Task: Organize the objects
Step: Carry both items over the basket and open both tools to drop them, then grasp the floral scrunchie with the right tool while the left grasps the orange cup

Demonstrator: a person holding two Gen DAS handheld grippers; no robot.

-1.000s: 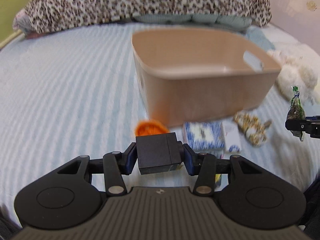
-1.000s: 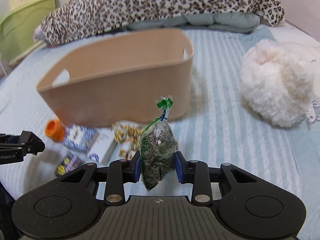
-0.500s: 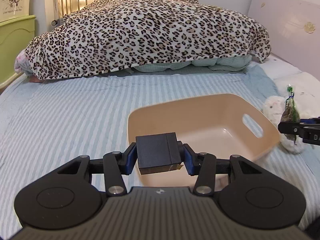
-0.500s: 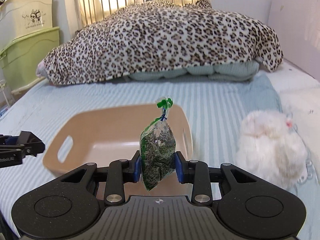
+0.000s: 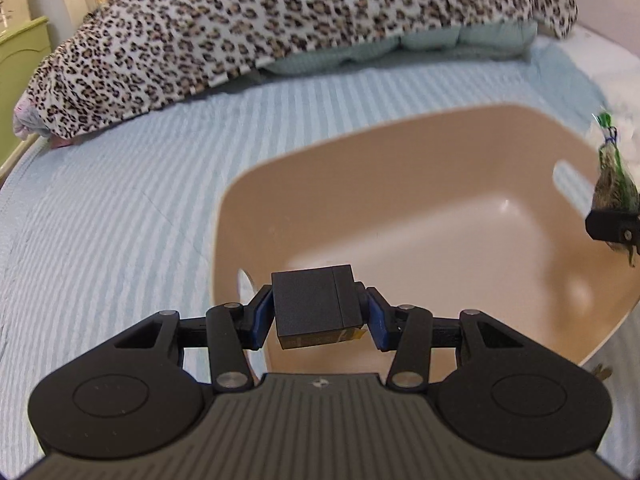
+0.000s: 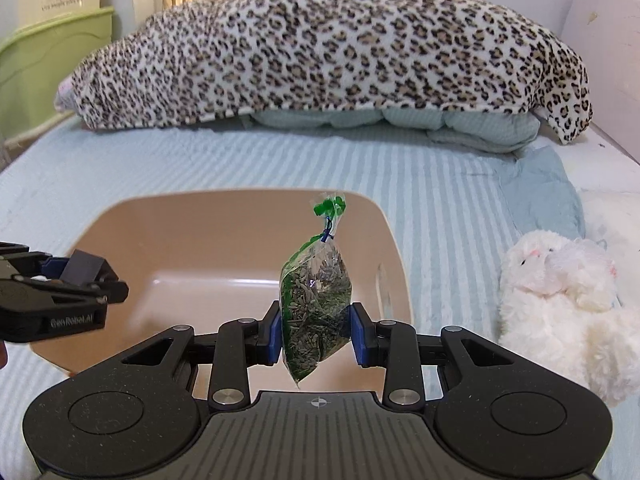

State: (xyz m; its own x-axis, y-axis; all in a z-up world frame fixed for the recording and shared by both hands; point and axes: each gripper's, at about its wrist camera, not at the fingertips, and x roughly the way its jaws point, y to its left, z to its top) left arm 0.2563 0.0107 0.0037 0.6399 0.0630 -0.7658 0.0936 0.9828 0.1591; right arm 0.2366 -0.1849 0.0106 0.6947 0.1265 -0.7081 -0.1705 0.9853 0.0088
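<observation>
My left gripper (image 5: pixel 316 312) is shut on a black box (image 5: pixel 312 304) and holds it over the near left rim of the tan plastic basket (image 5: pixel 440 216). My right gripper (image 6: pixel 316 328) is shut on a clear bag of seeds (image 6: pixel 314 304) with a green tied top, held above the basket's near right rim (image 6: pixel 240 196). The basket's inside looks empty. Each gripper shows in the other view: the left gripper with the box (image 6: pixel 76 280), the right gripper with the bag (image 5: pixel 614 200).
The basket sits on a blue striped bedsheet (image 5: pixel 120 208). A leopard-print blanket (image 6: pixel 320 52) lies heaped at the back. A white plush toy (image 6: pixel 560 288) lies right of the basket. A green bin (image 6: pixel 48 64) stands at the far left.
Both grippers have risen from the bed and moved forward over the basket, each still holding its object. The small items on the sheet before the basket have dropped out of view.
</observation>
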